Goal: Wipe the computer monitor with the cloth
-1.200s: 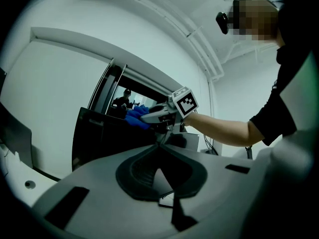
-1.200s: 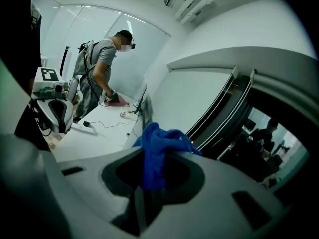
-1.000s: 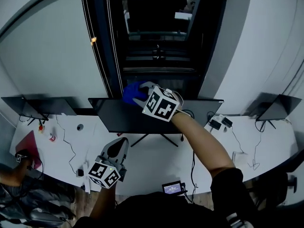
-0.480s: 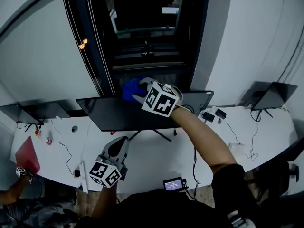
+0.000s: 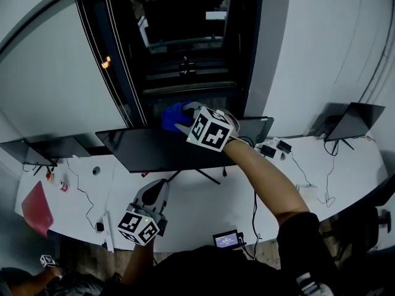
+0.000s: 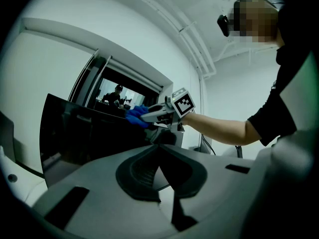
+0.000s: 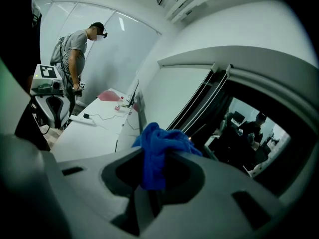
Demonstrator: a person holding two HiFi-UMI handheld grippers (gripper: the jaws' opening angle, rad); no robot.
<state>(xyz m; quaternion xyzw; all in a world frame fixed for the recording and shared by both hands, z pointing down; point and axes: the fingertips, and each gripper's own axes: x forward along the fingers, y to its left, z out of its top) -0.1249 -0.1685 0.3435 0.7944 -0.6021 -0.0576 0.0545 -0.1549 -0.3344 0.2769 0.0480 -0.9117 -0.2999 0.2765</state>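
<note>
Above the white table (image 5: 203, 205), our right hand-held gripper (image 5: 183, 121) is clamped on the soft, limp blue cloth (image 5: 171, 114), bunched mid-fold; our left hand-held gripper (image 5: 158, 185) is closed, empty.

The cloth (image 5: 173, 115) hides part of the monitor (image 5: 154, 150) along its top edge. At seven o'clock, perhaps a person's arm (image 5: 28, 281), is cut off.
</note>
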